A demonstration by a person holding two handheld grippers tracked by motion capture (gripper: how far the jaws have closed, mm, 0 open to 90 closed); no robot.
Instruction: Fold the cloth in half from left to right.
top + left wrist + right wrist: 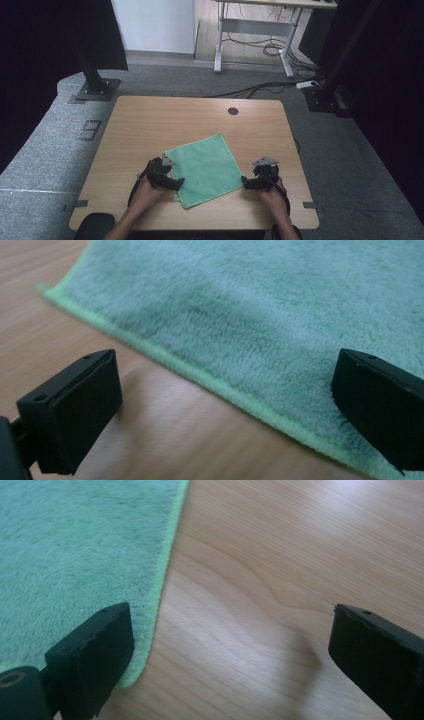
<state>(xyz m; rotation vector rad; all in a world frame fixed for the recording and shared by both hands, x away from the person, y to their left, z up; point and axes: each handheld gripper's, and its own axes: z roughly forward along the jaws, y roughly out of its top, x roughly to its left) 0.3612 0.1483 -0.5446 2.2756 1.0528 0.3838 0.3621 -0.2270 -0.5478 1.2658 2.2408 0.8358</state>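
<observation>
A green microfibre cloth (205, 170) lies flat on the wooden table (150, 120), turned like a diamond. My left gripper (178, 183) is open at the cloth's left edge; in the left gripper view one jaw hovers over the cloth (280, 315) and the other over bare wood, straddling the hem. My right gripper (245, 181) is open at the cloth's right corner; in the right gripper view its left jaw sits over the cloth (75, 555) edge and its right jaw over bare wood. Nothing is gripped.
A round cable hole (233, 111) sits near the table's far edge. Black stand bases (95, 90) and a desk frame (255, 35) with cables stand on the grey floor beyond. A dark rounded object (94, 225) lies at the near left corner.
</observation>
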